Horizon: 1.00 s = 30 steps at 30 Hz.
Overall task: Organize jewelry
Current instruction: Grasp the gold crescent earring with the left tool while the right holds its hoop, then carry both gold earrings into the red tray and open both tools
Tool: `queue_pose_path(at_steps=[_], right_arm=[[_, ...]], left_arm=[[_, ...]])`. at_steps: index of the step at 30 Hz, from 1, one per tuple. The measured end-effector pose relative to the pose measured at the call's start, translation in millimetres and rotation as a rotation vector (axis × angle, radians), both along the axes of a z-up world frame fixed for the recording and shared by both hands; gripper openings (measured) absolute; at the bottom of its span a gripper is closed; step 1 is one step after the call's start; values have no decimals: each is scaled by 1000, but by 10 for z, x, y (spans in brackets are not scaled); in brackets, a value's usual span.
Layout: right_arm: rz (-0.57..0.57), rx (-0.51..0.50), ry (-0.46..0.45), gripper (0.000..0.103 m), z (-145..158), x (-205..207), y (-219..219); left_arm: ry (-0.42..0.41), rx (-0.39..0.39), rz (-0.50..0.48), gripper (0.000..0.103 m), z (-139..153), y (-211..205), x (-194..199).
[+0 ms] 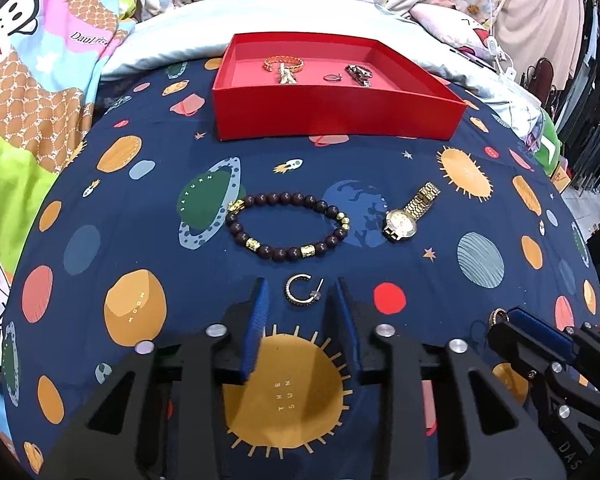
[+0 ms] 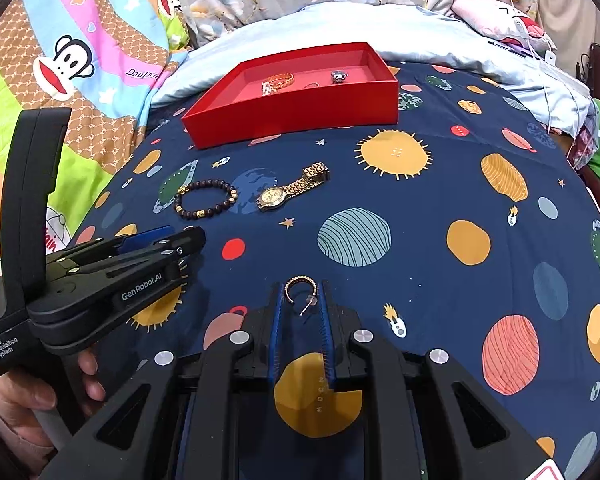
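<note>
Gold hoop earring [image 1: 303, 293] sat between your left gripper [image 1: 300, 292]'s half-closed fingers, nearer you than the red box [image 1: 332, 120]; right gripper [image 2: 303, 298] pinched its twin [image 2: 300, 290].

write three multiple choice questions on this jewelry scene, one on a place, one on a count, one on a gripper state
1. Where does the gold metal wristwatch lie?
A. in the red cardboard box
B. on the navy space-print cover, right of the dark bead bracelet
C. between the left gripper's fingers

2. How many hoop earrings are in view?
A. one
B. two
C. four

3. How is the right gripper?
A. open and empty
B. shut on a hoop earring
C. shut on the wristwatch

Key:
1 B: the wristwatch rests on the cover beside the bracelet.
2 B: the earring on the cover lies between the fingers of the open left gripper, and the held earring is in the right gripper.
3 B: its blue pads pinch the held earring.
</note>
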State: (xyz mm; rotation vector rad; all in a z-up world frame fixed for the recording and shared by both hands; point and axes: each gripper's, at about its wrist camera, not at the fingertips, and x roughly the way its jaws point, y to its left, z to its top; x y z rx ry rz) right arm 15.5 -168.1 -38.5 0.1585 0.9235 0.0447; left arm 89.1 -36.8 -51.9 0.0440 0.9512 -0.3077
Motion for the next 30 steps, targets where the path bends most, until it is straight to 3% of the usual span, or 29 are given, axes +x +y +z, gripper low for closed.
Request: queue_pose_path(at_steps=[4,18,30], right_arm=[[-1,1,1,15,-3,-2,1],[1,3,-18,15,67,-39,19],[3,12,-94,15,416,56,-76]], left_arm=[[11,-24,-7,17,0,23,7],[44,-71,-19,17,62,105,-133],[-44,-129,8,17,588,301,-118]])
